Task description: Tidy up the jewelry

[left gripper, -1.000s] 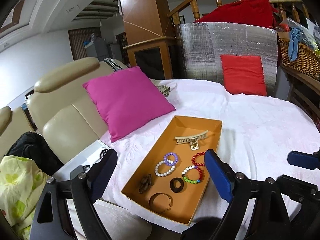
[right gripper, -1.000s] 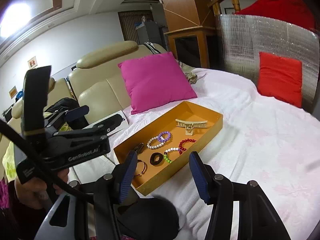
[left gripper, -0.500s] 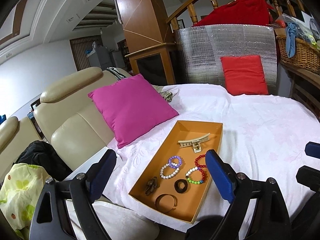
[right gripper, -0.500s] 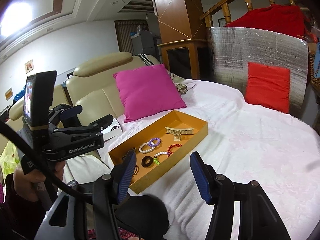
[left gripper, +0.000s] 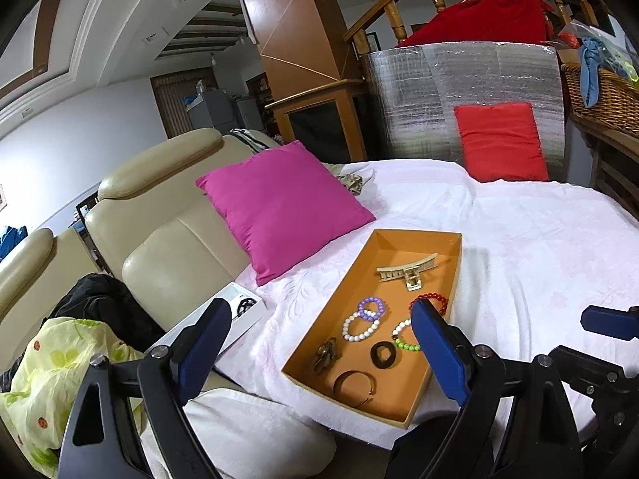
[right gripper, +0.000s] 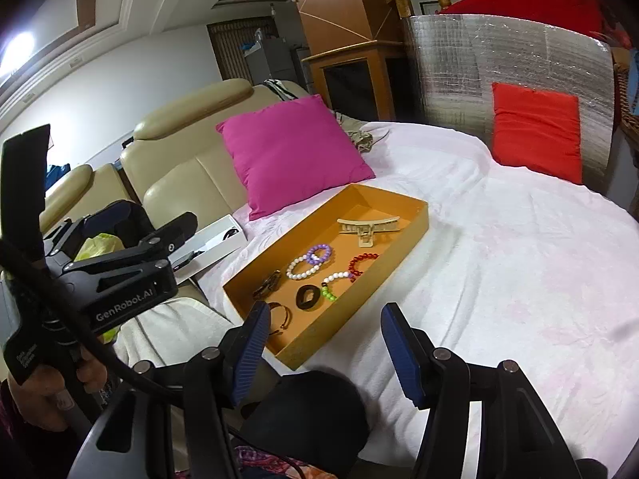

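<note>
Orange tray (left gripper: 455, 263) had receded toward twelve o'clock; left gripper (left gripper: 319, 343) and right gripper (right gripper: 325, 343) gaped wide, empty, jewelry untouched.

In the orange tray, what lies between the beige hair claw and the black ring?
Bead bracelets: purple linked with white, seen in the right wrist view.
</note>
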